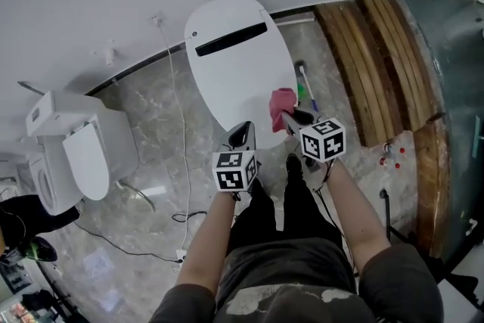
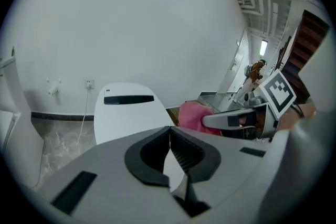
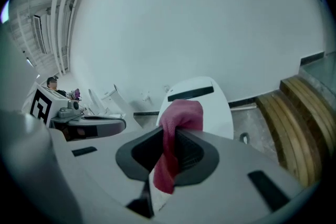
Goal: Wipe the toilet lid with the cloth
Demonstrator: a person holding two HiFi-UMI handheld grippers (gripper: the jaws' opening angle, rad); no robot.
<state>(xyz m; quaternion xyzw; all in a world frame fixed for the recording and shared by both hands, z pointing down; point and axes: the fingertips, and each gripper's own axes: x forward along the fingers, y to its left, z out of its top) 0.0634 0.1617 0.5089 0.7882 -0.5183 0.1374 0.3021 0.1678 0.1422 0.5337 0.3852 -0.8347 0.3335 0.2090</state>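
A white toilet lid (image 1: 238, 68) with a black slot near its far end lies closed ahead of me. My right gripper (image 1: 286, 119) is shut on a pink cloth (image 1: 283, 105), which bunches above the lid's right edge. In the right gripper view the pink cloth (image 3: 176, 128) hangs from between the jaws, with the toilet lid (image 3: 202, 99) behind it. My left gripper (image 1: 242, 134) is shut with nothing in it, over the lid's near end. The left gripper view shows the toilet lid (image 2: 126, 113) ahead and the pink cloth (image 2: 191, 115) to the right.
A second white toilet (image 1: 83, 155) stands to the left. A white cable (image 1: 175, 110) runs down the wall and over the marble floor. Wooden slats (image 1: 378, 64) and a glass partition (image 1: 454, 87) lie to the right. A green-handled brush (image 1: 305, 87) lies beside the lid.
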